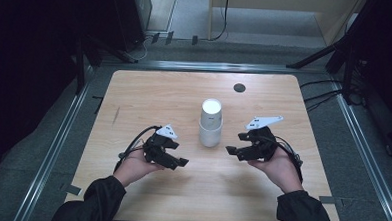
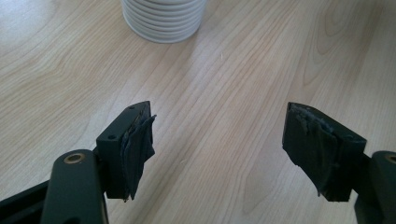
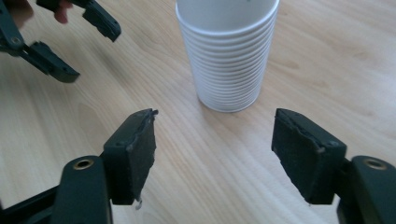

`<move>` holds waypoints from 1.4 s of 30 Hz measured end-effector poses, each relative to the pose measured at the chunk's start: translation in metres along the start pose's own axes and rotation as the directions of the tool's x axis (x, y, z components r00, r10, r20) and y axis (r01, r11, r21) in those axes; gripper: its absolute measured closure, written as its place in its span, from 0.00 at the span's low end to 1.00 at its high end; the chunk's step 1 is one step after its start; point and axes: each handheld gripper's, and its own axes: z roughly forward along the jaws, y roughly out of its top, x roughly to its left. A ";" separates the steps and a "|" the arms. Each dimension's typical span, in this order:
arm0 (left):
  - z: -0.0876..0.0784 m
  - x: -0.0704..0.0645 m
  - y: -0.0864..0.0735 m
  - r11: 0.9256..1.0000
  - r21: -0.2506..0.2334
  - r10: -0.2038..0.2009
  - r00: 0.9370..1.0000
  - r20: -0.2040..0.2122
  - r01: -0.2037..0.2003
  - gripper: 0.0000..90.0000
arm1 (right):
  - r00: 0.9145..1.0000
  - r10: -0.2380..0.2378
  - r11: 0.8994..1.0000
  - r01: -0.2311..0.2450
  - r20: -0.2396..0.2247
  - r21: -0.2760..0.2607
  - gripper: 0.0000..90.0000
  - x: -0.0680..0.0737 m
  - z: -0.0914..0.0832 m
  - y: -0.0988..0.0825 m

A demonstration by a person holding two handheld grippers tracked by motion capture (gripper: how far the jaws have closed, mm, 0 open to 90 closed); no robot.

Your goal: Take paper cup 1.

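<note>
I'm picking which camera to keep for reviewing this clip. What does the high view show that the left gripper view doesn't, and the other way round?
High view: the whole table with its dark round hole, the cup stack from top to base, both hands, the right gripper, and the floor beyond.

Left gripper view: the left gripper's worn, frayed pads up close, standing apart with bare wood between them, and the ridged rims at the stack's base.

Both: the left gripper, the cup stack standing upright, and the wooden tabletop.

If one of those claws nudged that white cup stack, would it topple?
Probably: the cup stack stands tall on a narrow base, so a high push could tip it. It looks light, likely sliding on the smooth table. Thin walls may dent under a hard squeeze.
</note>
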 end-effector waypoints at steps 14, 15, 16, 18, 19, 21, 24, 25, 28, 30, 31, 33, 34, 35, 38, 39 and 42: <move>0.002 0.006 0.001 1.000 -0.019 -0.019 1.000 0.020 0.020 0.27 | 0.995 -0.094 0.995 0.093 -0.044 -0.028 0.31 -0.013 -0.004 0.049; -0.001 0.005 0.000 1.000 -0.025 -0.014 1.000 0.022 0.015 0.27 | 0.993 -0.101 0.995 0.100 -0.064 -0.023 0.30 -0.018 -0.003 0.056; -0.001 0.005 0.000 1.000 -0.025 -0.014 1.000 0.022 0.015 0.27 | 0.993 -0.101 0.995 0.100 -0.064 -0.023 0.30 -0.018 -0.003 0.056; -0.007 0.004 -0.002 0.999 -0.040 -0.021 0.999 0.029 0.022 0.27 | 0.990 -0.120 0.993 0.119 -0.079 -0.014 0.29 -0.021 0.001 0.066; -0.008 0.004 -0.002 0.999 -0.039 -0.019 0.999 0.031 0.020 0.27 | 0.988 -0.129 0.992 0.129 -0.082 -0.013 0.28 -0.022 0.002 0.069; -0.011 0.003 -0.003 0.999 -0.038 -0.023 0.999 0.032 0.024 0.27 | 0.985 -0.147 0.989 0.147 -0.085 -0.008 0.27 -0.022 0.004 0.075; -0.013 0.003 -0.005 0.999 -0.024 -0.027 0.999 0.039 0.028 0.27 | 0.980 -0.179 0.984 0.180 -0.090 0.012 0.26 -0.022 0.008 0.084; -0.014 0.003 -0.005 0.999 -0.023 -0.028 0.999 0.040 0.029 0.27 | 0.978 -0.188 0.982 0.190 -0.092 0.019 0.25 -0.022 0.009 0.087; -0.015 0.003 -0.006 0.999 -0.023 -0.027 0.999 0.041 0.028 0.27 | 0.973 -0.207 0.977 0.210 -0.102 0.023 0.24 -0.023 0.013 0.095; -0.017 0.003 -0.007 0.999 -0.039 -0.011 1.000 0.023 0.012 0.27 | 0.972 -0.206 0.978 0.209 -0.110 0.011 0.22 -0.024 0.017 0.101; -0.018 0.003 -0.008 0.999 -0.045 -0.009 1.000 0.021 0.010 0.27 | 0.973 -0.197 0.980 0.199 -0.118 0.001 0.22 -0.024 0.019 0.103; -0.020 0.004 -0.008 0.999 -0.051 -0.015 0.999 0.031 0.016 0.26 | 0.973 -0.188 0.982 0.190 -0.134 0.002 0.22 -0.024 0.024 0.106; -0.020 0.004 -0.008 0.999 -0.051 -0.015 0.999 0.031 0.016 0.26 | 0.973 -0.188 0.982 0.190 -0.134 0.002 0.22 -0.024 0.024 0.106; -0.021 0.005 -0.009 0.998 -0.055 -0.023 0.999 0.036 0.025 0.26 | 0.967 -0.225 0.973 0.230 -0.118 0.027 0.22 -0.023 0.029 0.110; -0.022 0.007 -0.010 0.998 -0.049 -0.026 0.999 0.032 0.027 0.26 | 0.965 -0.232 0.972 0.236 -0.123 0.022 0.22 -0.021 0.032 0.113; -0.022 0.007 -0.010 0.998 -0.049 -0.026 0.999 0.032 0.027 0.26 | 0.964 -0.239 0.970 0.243 -0.122 0.024 0.23 -0.020 0.033 0.114; -0.022 0.007 -0.010 0.999 -0.045 -0.025 0.999 0.028 0.026 0.26 | 0.961 -0.252 0.966 0.257 -0.114 0.032 0.24 -0.017 0.034 0.114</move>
